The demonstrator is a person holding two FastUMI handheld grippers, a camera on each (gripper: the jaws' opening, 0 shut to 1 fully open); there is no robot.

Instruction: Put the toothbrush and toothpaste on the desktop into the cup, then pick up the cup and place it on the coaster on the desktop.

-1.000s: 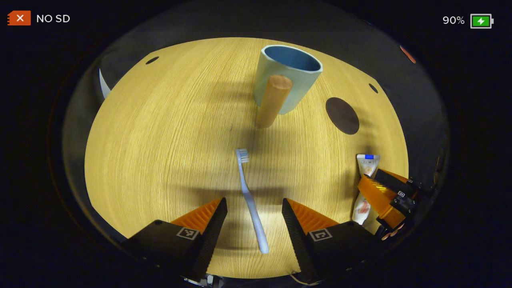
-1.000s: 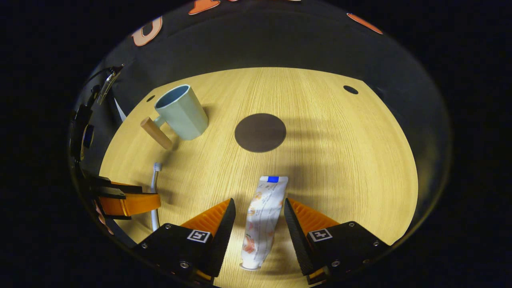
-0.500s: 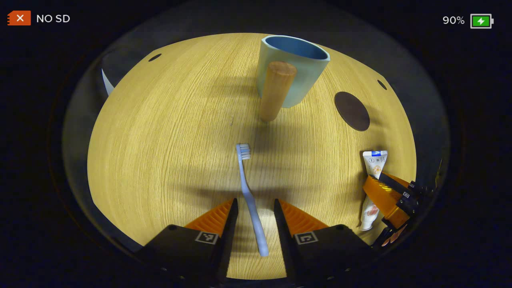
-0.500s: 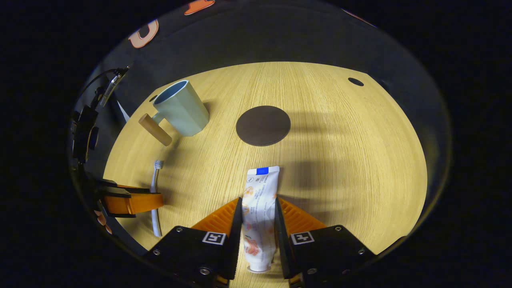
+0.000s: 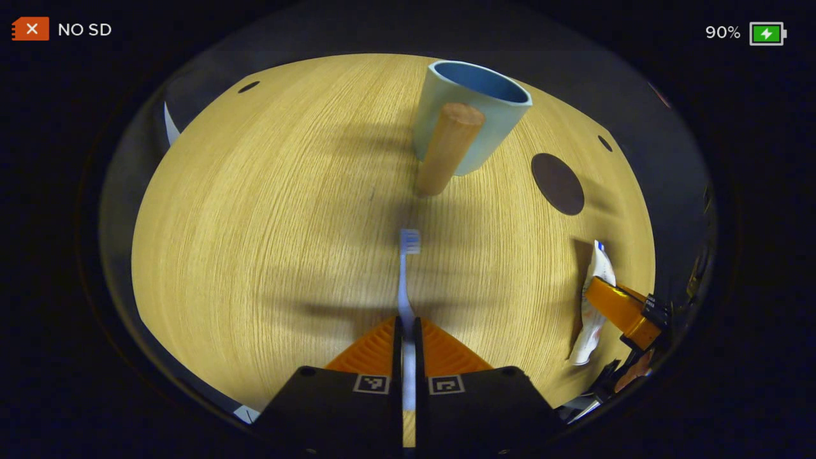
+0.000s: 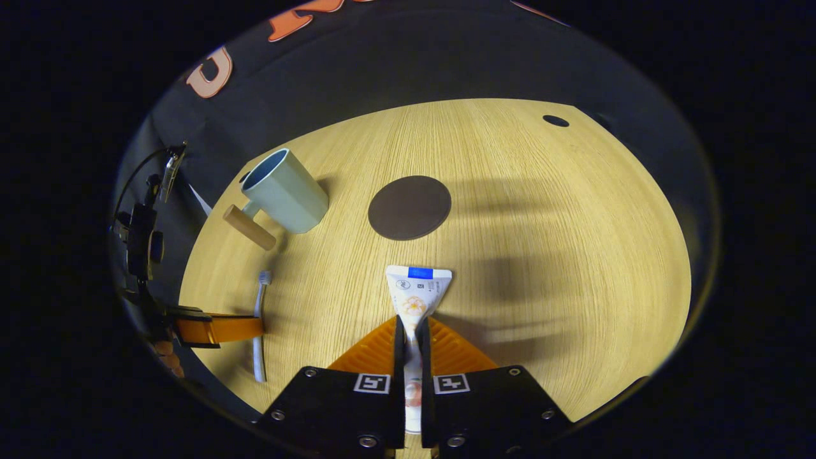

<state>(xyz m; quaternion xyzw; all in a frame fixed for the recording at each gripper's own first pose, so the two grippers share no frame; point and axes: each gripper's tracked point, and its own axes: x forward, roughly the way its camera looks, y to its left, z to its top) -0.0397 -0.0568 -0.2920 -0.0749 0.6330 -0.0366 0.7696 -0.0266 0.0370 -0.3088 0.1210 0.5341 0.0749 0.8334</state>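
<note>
Warm light fell brightly on the desktop, dimming toward its edges. Soft, blurred shadow bands crossed it. Fisheye curvature bent the rim. The centre was sharp, without glare.

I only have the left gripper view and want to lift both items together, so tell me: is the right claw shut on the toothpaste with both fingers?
Observer: Yes. In the right gripper view both fingers of the right claw press on the toothpaste, squeezing the tube flat between them.
Operator: My own fingers hide the brush handle. Where along it am I gripping?
Observer: In the right gripper view the left claw crosses the toothbrush about midway along its length, and the tail end of the handle sticks out behind the claw.
</note>
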